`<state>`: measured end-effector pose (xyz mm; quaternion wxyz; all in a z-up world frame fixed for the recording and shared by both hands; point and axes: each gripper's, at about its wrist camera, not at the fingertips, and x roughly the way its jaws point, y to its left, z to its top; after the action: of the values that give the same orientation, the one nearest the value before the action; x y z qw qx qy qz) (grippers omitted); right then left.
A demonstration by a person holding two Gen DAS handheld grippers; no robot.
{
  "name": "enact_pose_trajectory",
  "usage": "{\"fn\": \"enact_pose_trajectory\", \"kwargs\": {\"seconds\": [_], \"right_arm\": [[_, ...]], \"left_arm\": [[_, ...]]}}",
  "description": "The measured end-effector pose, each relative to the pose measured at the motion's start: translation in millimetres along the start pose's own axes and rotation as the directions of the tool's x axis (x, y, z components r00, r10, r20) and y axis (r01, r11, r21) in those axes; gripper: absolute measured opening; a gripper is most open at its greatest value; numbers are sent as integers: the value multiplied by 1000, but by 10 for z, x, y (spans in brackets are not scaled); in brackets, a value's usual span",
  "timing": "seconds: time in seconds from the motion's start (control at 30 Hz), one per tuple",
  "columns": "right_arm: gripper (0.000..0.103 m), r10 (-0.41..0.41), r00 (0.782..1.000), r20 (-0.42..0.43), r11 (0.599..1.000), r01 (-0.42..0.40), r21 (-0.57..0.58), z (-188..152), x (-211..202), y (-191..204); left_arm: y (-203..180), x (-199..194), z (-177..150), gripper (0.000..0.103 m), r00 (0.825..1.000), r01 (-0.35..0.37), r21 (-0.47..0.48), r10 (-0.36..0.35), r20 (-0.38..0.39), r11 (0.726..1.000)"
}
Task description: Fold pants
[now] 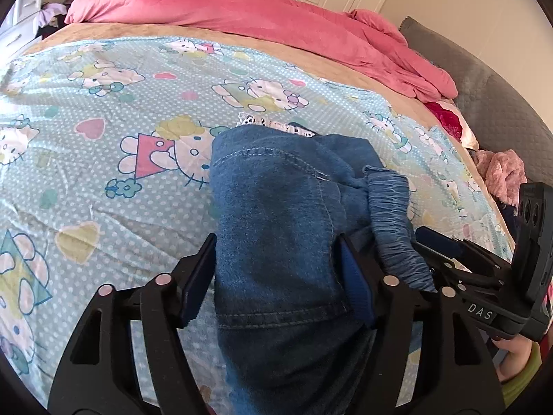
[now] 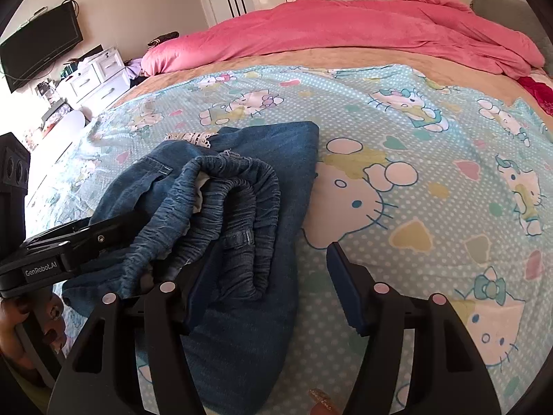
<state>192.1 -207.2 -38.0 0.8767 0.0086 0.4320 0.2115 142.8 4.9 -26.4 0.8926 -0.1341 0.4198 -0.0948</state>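
Black gripper fingers fill the bottom of both my views. My left gripper (image 1: 276,276) stands wide, its blue pads on either side of a folded denim leg of the jeans (image 1: 276,214); I see a gap at the left pad, and at the right pad I cannot tell whether it touches the cloth. My right gripper (image 2: 269,283) is also wide, and the gathered elastic waistband (image 2: 235,204) lies against its left finger while the right finger sits over bare bedsheet (image 2: 432,173). The jeans lie bunched in a loose fold on the cartoon-cat bedsheet, near the front edge of the bed, with a strip of white lace trim (image 2: 190,137) showing at their far end. Behind them a pink duvet (image 1: 242,17) is heaped across the bed.
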Motion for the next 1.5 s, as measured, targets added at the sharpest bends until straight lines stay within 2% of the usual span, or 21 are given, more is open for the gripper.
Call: {"fn": "enact_pose_trajectory", "kwargs": {"seconds": [0.03,0.07,0.2,0.3,0.43,0.6,0.63,0.7,1.1,1.5], "right_arm": [[69,-4,1000,4,1000,4,0,-10,-18,9],[81,-13,1000,11,1000,13,1,-13,-48,15],[83,-17,999,43,1000,16,7,-17,-172,20],[92,-18,998,68,1000,16,24,-17,-285,2],[94,-27,994,101,999,24,38,-8,-434,-20],[95,-40,990,134,997,31,64,-14,-641,-34],[99,-43,989,141,997,34,64,-23,-689,-31],[98,-44,987,157,997,34,64,-45,-784,-26],[99,-51,964,261,999,49,14,-175,-1350,171],[99,-43,958,283,999,44,3,-522,-1630,291]], "left_arm": [[-2,-23,-3,64,1000,0,-2,0,5,1000],[-1,-44,-5,64,1000,1,-3,-1,8,1000],[8,-127,-15,69,1000,0,-12,1,20,1000],[11,-206,-9,76,999,1,-15,-1,34,1000],[12,-320,0,93,999,0,-25,1,46,1000],[4,-508,-11,93,997,-26,-24,28,70,999],[-2,-545,-19,93,997,-30,-22,32,74,999],[-12,-639,-49,93,996,-38,-13,39,85,999],[-166,-1115,-250,94,989,-57,28,52,137,998],[-324,-1364,-546,94,984,-64,72,51,170,995]]}}
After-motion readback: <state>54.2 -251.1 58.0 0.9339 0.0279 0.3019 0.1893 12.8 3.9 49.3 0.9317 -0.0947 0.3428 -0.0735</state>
